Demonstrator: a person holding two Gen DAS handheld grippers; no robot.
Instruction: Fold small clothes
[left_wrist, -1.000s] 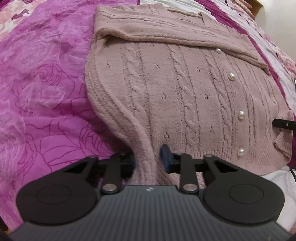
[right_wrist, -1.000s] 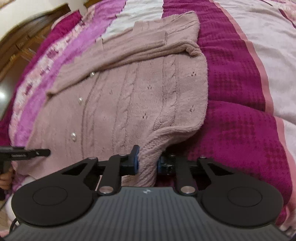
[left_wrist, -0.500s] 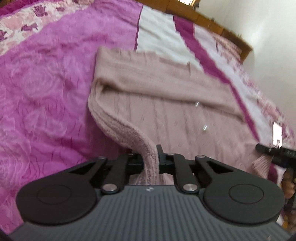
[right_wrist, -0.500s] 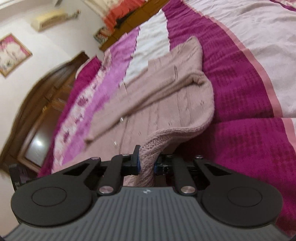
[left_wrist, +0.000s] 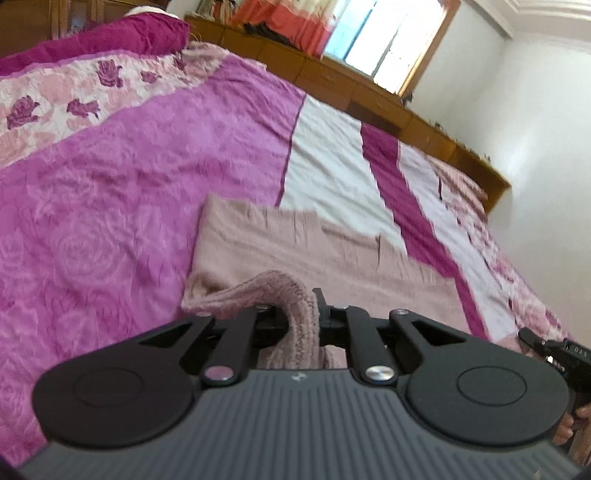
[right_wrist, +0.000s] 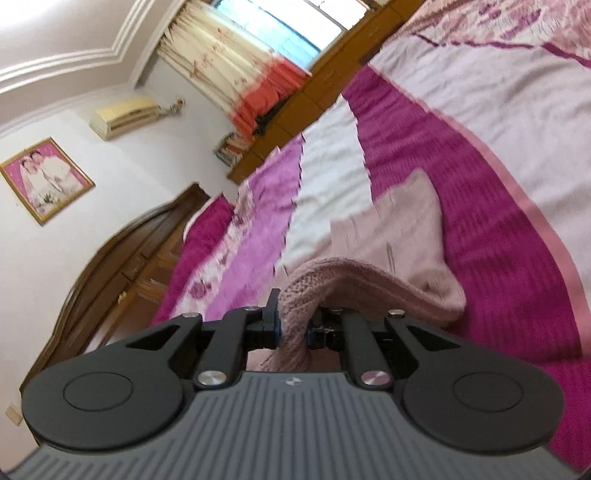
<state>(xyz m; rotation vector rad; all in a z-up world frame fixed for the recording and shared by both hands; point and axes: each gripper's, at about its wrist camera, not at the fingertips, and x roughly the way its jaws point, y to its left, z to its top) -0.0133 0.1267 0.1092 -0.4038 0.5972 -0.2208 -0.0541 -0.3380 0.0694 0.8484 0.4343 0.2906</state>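
A dusty-pink cable-knit cardigan (left_wrist: 332, 254) lies on the bed, its far part flat and its near hem raised. My left gripper (left_wrist: 301, 317) is shut on one hem corner, and the knit bunches up between its pads. In the right wrist view the same cardigan (right_wrist: 402, 236) rises from the bed to my right gripper (right_wrist: 293, 325), which is shut on the other hem corner. The cardigan's buttons and front are hidden below both grippers. The right gripper's black tip (left_wrist: 554, 350) shows at the lower right of the left wrist view.
The bedspread (left_wrist: 110, 206) has magenta, white and floral stripes. A wooden headboard (right_wrist: 110, 266) stands at the left of the right wrist view. A wooden ledge (left_wrist: 388, 103) runs under a window with curtains (right_wrist: 236, 74). White walls bound the room.
Both grippers closed on the hem corners and lifted them off the bed. Both views tilted upward, so the cardigan's buttoned front dropped out of sight and the room's walls and window came in.
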